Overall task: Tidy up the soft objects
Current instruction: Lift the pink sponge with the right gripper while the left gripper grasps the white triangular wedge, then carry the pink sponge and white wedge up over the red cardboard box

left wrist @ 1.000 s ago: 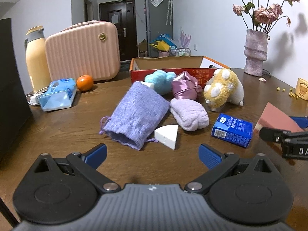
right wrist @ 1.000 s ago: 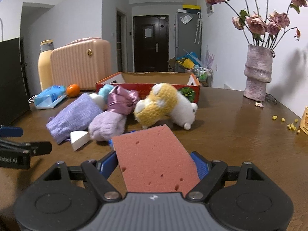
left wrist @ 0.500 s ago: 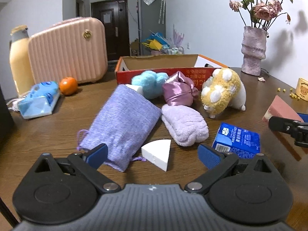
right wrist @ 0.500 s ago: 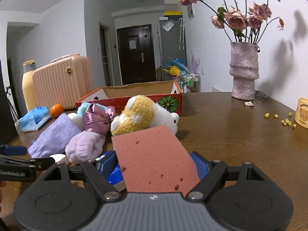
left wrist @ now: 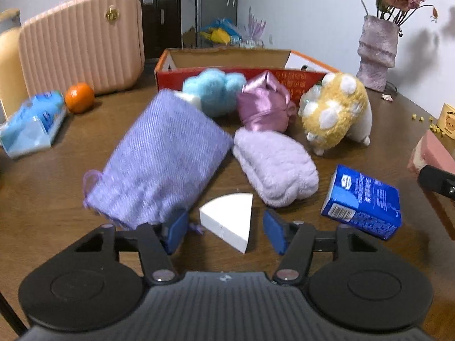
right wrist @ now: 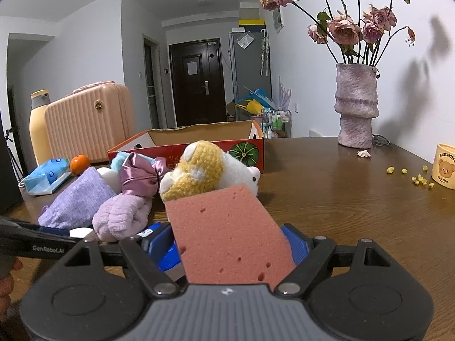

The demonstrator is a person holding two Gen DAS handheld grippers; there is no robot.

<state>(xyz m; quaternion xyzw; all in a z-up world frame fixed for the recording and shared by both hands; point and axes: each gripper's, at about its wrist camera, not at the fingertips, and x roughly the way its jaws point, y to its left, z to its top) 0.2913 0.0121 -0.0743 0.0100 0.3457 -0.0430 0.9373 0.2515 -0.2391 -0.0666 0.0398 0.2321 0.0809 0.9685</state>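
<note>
Box: red cardboard box (left wrist: pixel 236 77) at back of table (left wrist: pixel 57 193), open top; from these views nothing visibly inside, interior mostly hidden.
Soft pile: purple knit pouch (left wrist: pixel 159 159), lilac fluffy sock roll (left wrist: pixel 274 167), pink satin pouch (left wrist: pixel 263 105), blue fluffy ball (left wrist: pixel 213 91), yellow-white plush toy (left wrist: pixel 335 113) all lie on table just in front of box, bunched and touching one another.
Left gripper: left gripper (left wrist: pixel 224 231) low over table, white sponge wedge (left wrist: pixel 230 224) between its fingers; fingers have just been closing in, small gaps show on both sides of wedge, so not clamped yet. Left finger (left wrist: pixel 176 231) sits against edge of purple knit pouch.
Right gripper: right gripper (right wrist: pixel 236 244) holds pink sponge (right wrist: pixel 227 230), fingers pressed on both sides; sponge sticks up and forward, off table, short of box.
Non-soft clutter: blue carton (left wrist: pixel 362 201) beside wedge, orange (left wrist: pixel 79 97), tissue pack (left wrist: pixel 31 125), pink case (left wrist: pixel 79 39), vase (right wrist: pixel 357 105); none look like targets.
Progress: early, by my read. One sponge in hand, one wedge about to be gripped, nothing seen placed in box.
Left to do: finish grip on wedge, carry both sponges to box, then clear whole soft pile.
Risk: left finger may snag pouch cord or drag pouch along with wedge.
</note>
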